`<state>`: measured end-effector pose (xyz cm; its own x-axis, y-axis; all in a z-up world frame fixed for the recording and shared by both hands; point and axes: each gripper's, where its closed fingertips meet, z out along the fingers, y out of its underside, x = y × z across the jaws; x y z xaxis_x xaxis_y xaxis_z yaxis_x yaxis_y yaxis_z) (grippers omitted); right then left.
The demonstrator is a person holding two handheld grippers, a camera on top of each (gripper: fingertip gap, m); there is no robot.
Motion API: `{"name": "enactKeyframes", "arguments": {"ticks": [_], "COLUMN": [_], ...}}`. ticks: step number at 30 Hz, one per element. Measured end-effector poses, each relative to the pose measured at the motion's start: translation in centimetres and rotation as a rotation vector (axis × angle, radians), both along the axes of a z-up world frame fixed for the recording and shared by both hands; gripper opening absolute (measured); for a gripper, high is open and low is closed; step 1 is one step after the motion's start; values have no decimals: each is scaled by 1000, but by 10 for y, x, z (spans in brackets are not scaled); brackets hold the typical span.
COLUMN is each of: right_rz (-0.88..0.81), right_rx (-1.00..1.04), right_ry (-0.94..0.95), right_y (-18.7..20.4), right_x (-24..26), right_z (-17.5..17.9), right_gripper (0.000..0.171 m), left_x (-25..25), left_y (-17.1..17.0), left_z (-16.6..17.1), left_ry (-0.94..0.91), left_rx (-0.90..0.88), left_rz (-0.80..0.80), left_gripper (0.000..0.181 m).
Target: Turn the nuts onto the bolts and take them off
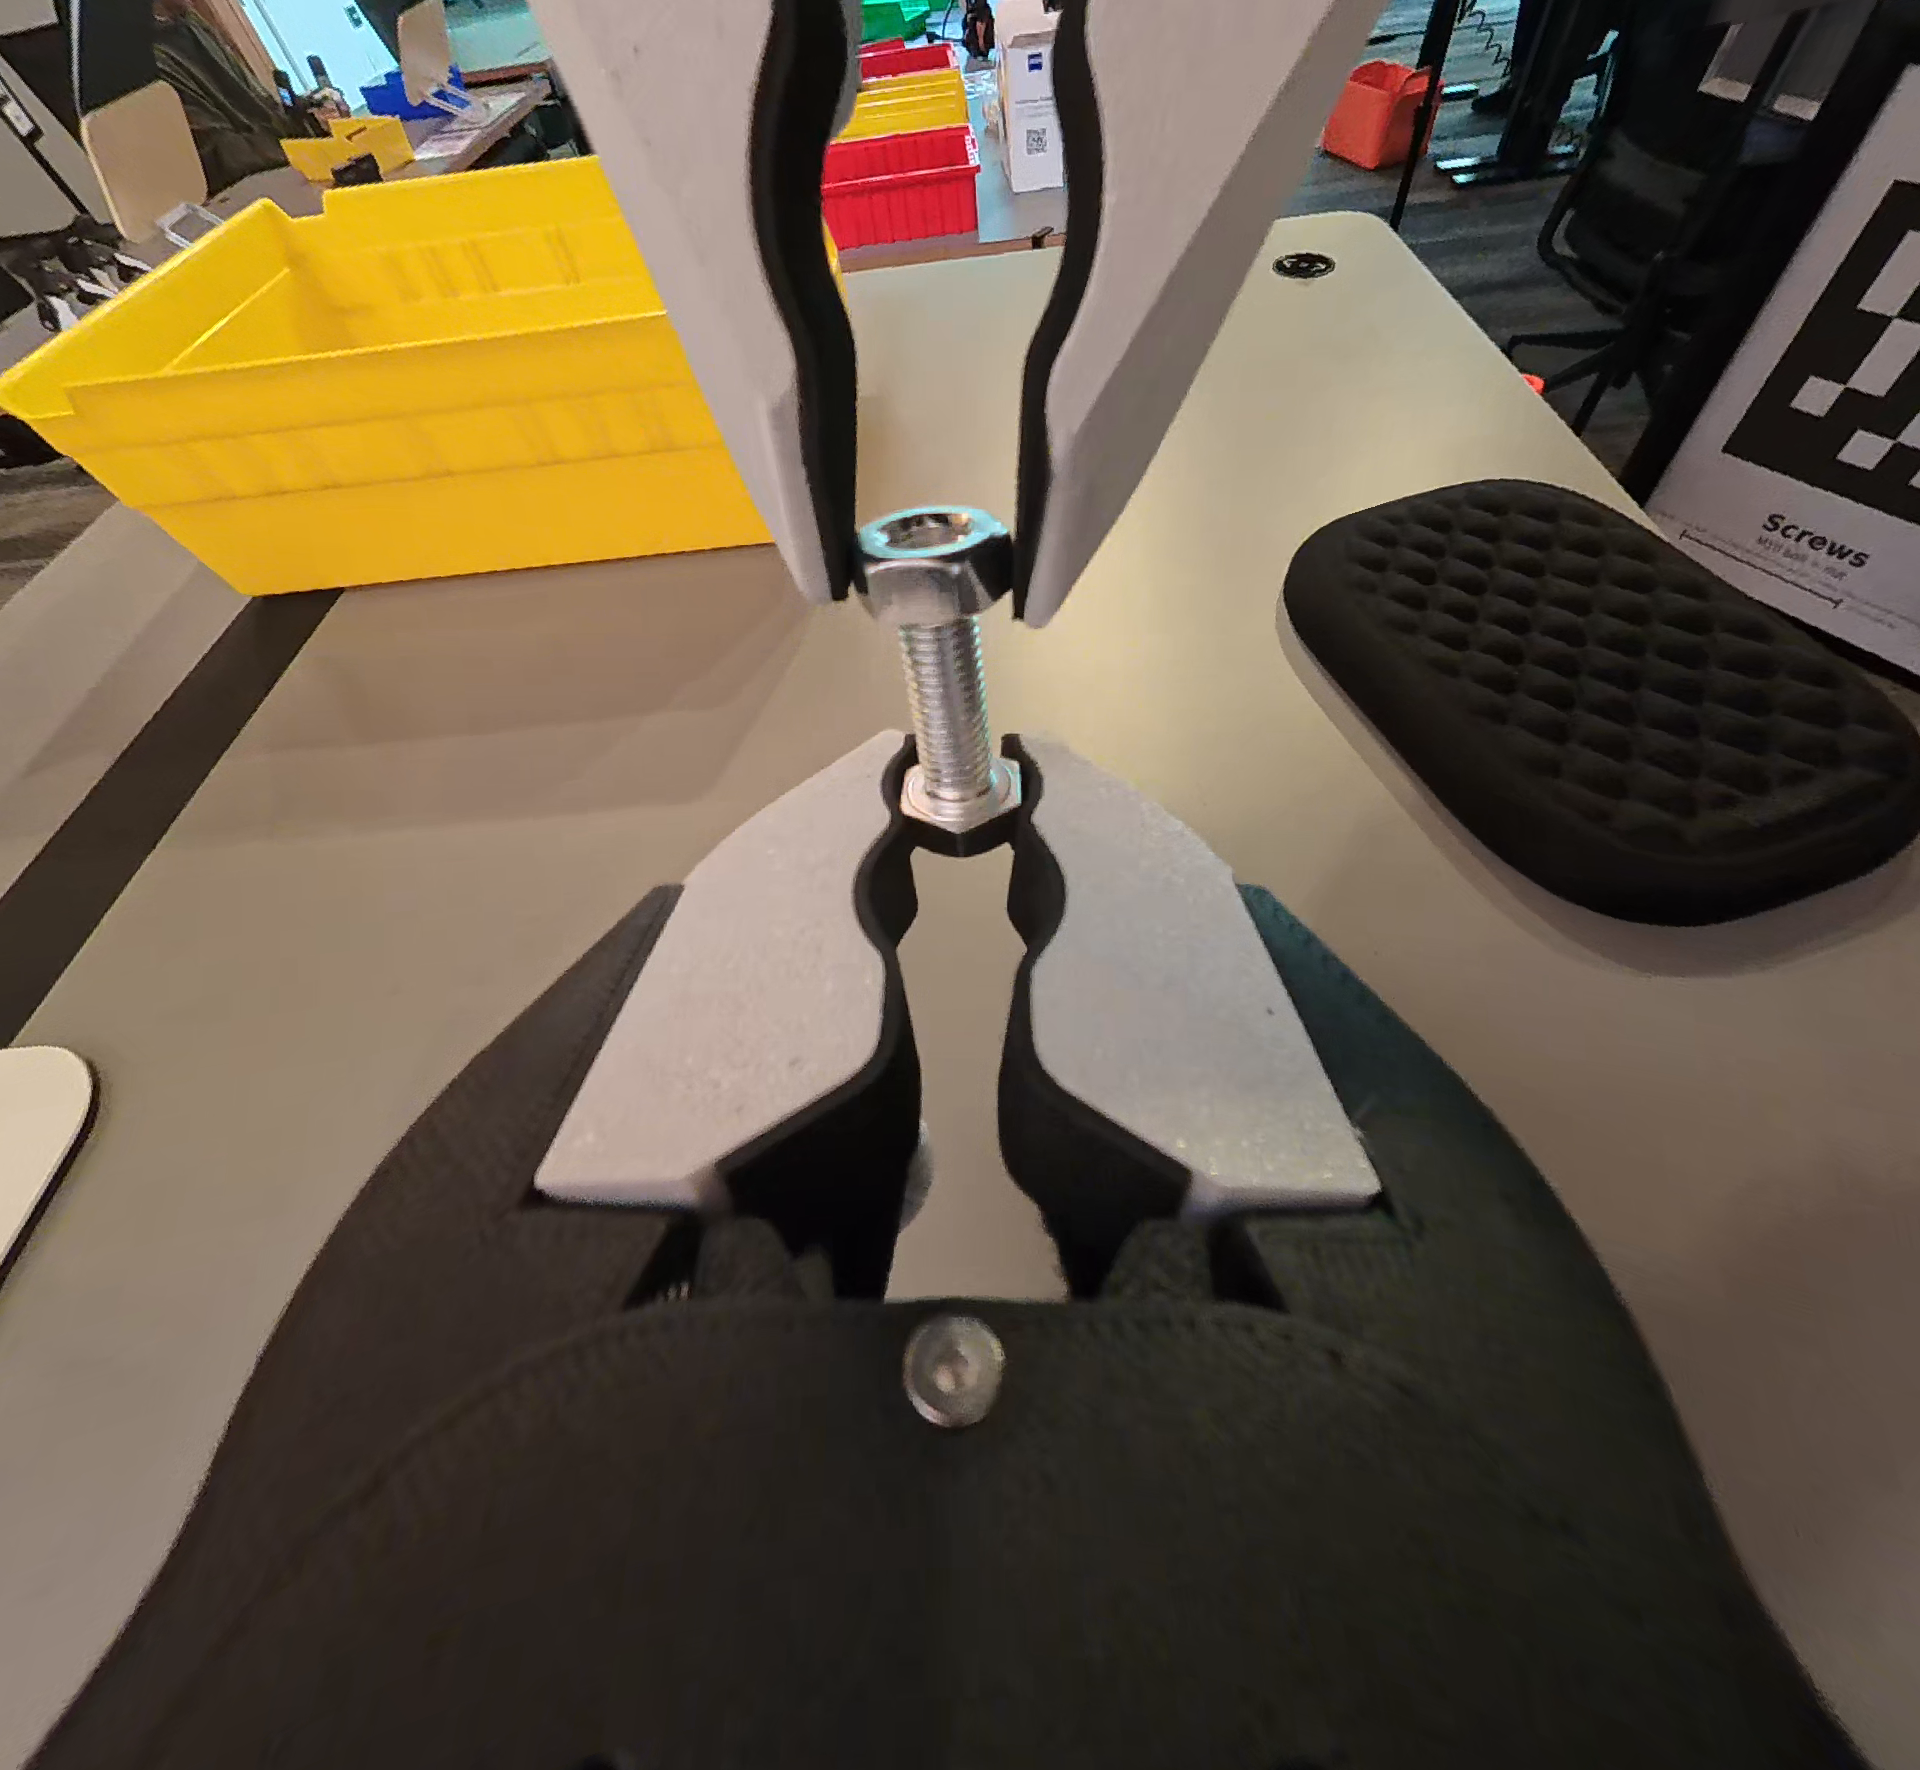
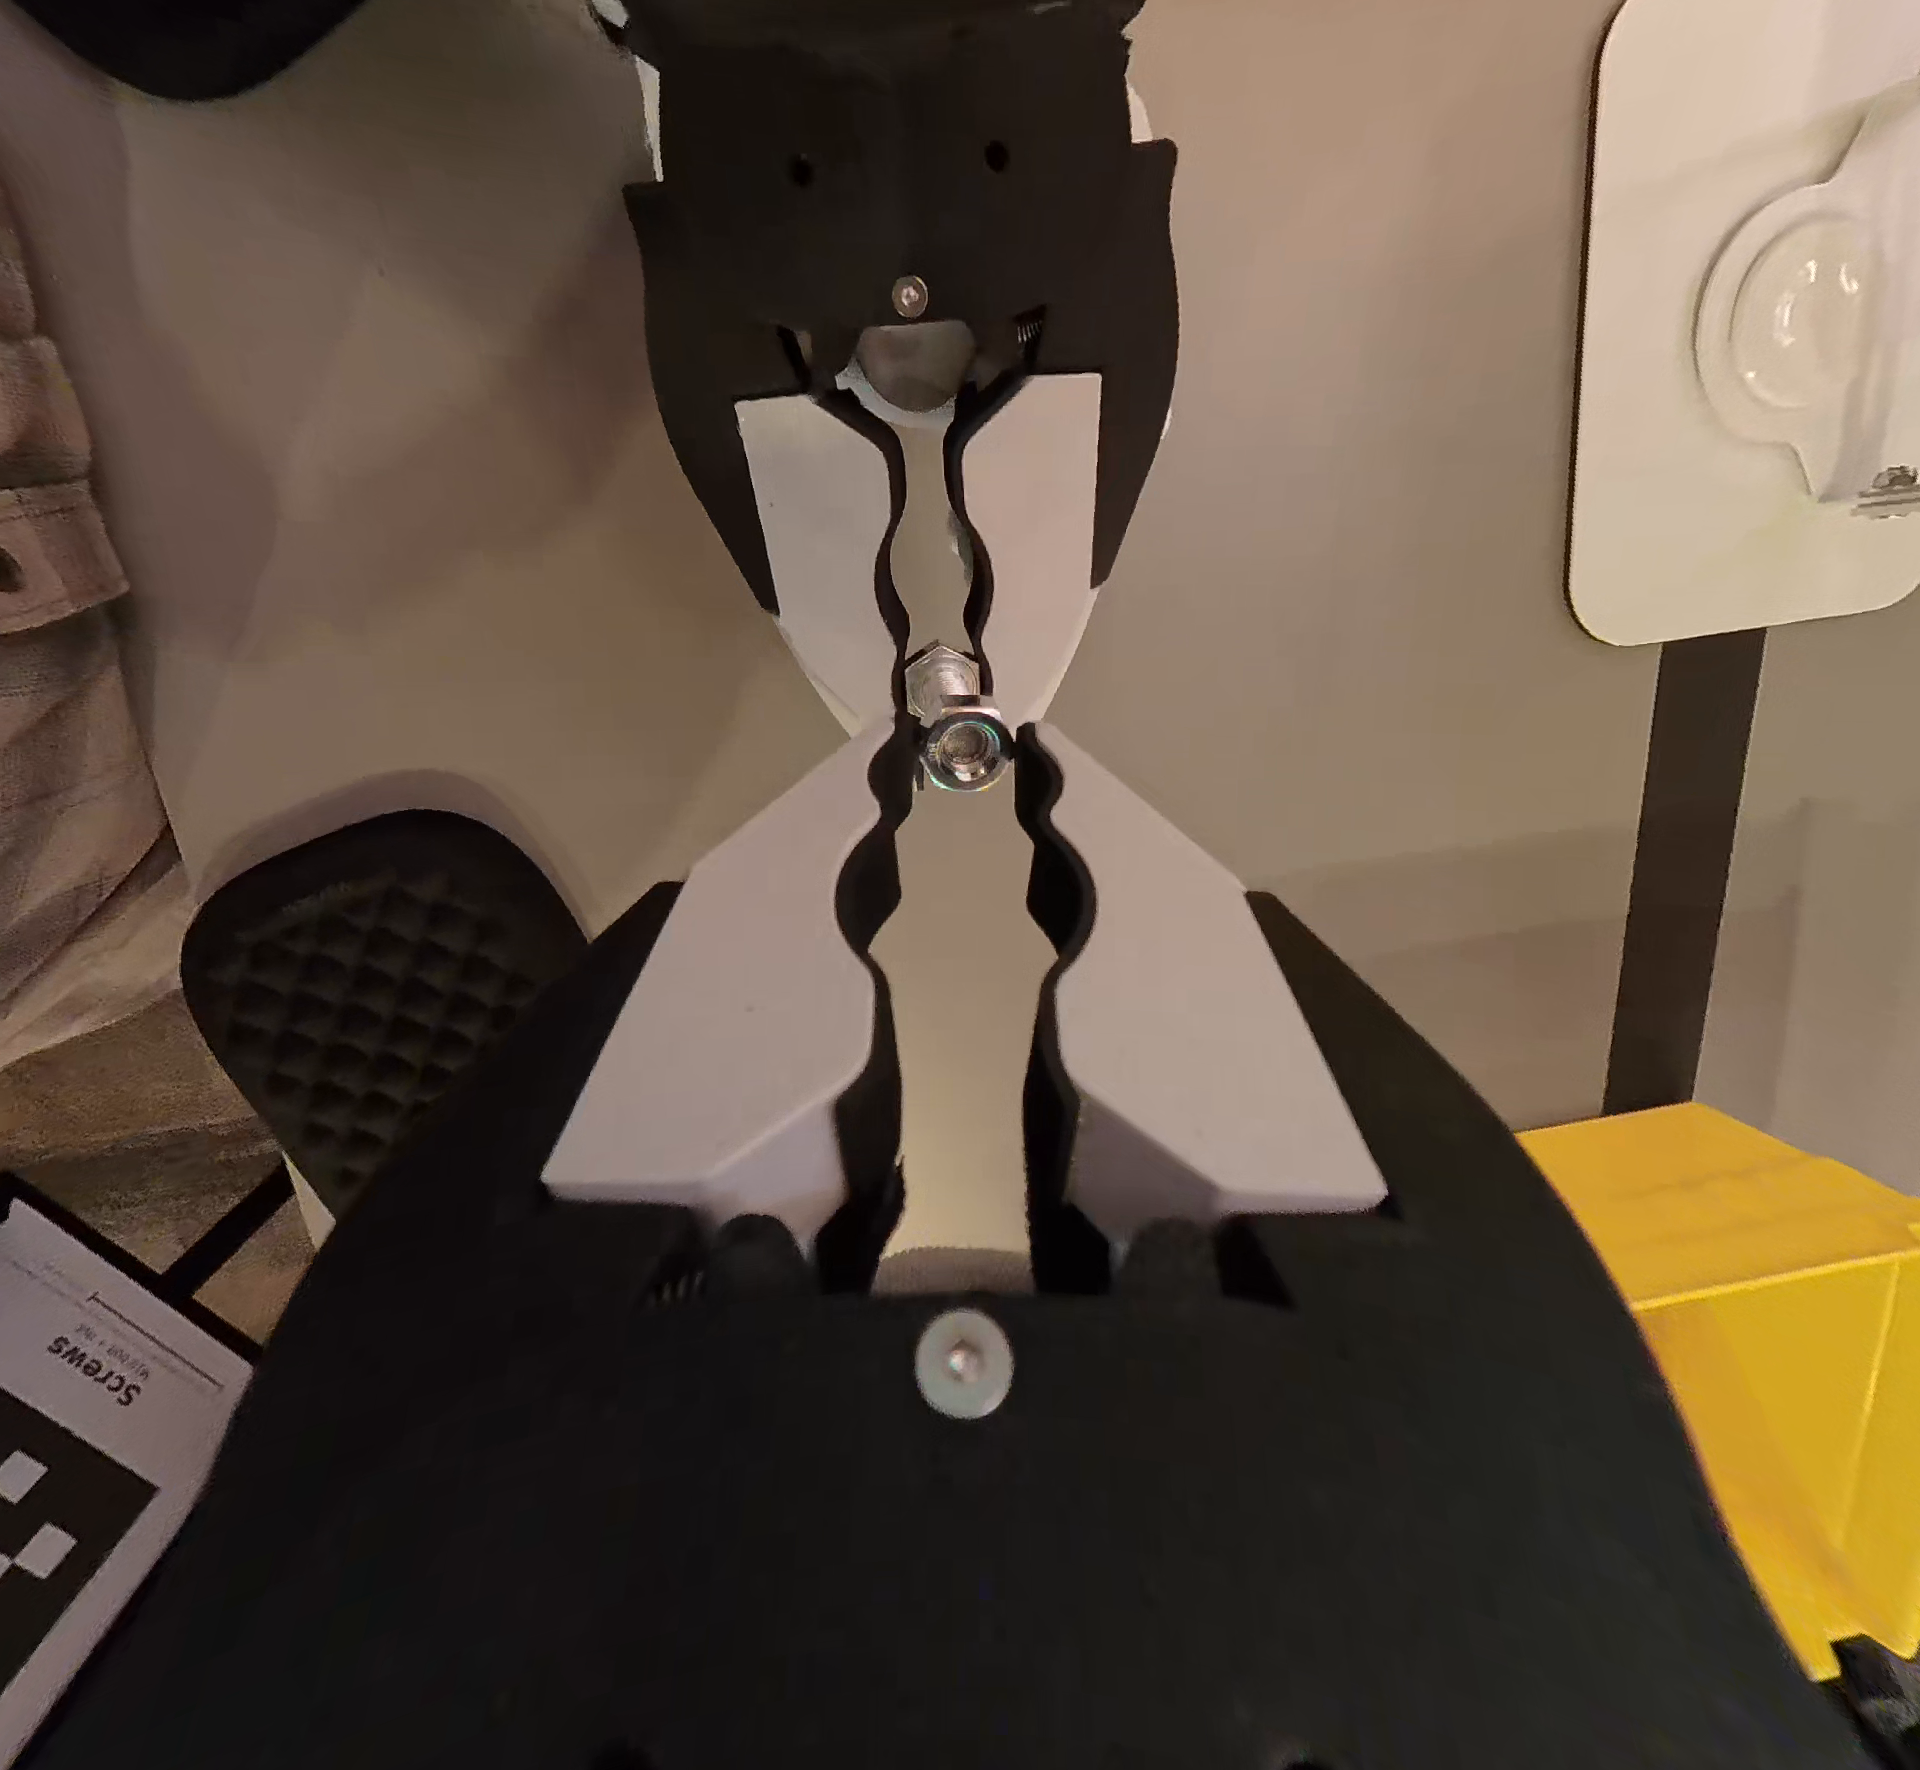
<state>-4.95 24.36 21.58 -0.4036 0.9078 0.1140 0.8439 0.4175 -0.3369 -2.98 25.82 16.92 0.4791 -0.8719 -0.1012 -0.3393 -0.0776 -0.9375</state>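
Black housing and a silver pivot screw fill the bottom of the left wrist view; beyond them the left gripper [image 1: 961,790] has its jaws pressed together on the hex head of the bolt [image 1: 940,681], holding it upright above the beige table [image 1: 520,785]. At the top of the threaded shank sits the nut [image 1: 932,562], and the right gripper [image 1: 930,577] comes down from above with its jaws clamped on the nut's flats.

From the right wrist view the same stack is seen end-on — the nut [image 2: 966,752] sits between the right gripper's [image 2: 966,754] tips with the bolt [image 2: 940,681] running away behind it into the left gripper [image 2: 935,671]. How many threads are engaged cannot be told, though the nut looks to be at the very tip.

To turn it well, I would keep the right gripper's axis in line with the shank, so the nut stays square and does not cross-thread. Rotate in short arcs, release, regrip on fresh flats; the left grip must stay firm so the bolt does not spin with it. Little downward push is needed.

A yellow bin [image 1: 416,432] stands to the left, a black padded rest [image 1: 1590,702] to the right — both well apart from the work
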Motion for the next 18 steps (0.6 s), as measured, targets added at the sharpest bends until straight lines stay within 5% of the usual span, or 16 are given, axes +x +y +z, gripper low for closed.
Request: {"name": "enactKeyframes", "arguments": {"ticks": [10,12,18], "right_rz": [-269,-224,175], "right_rx": [-226,-204,32], "right_ry": [6,29,87], "right_y": [4,7,6], "right_x": [-3,-4,-9], "right_z": [-1,3,20], "right_gripper": [18,37,37], "left_x": [-4,-4,-2], "left_y": [6,6,5], "left_z": [-3,-3,-3], "left_ry": [45,41,33], "left_rx": [24,22,15], "left_rz": [51,51,38], "left_gripper": [14,14,14]}}
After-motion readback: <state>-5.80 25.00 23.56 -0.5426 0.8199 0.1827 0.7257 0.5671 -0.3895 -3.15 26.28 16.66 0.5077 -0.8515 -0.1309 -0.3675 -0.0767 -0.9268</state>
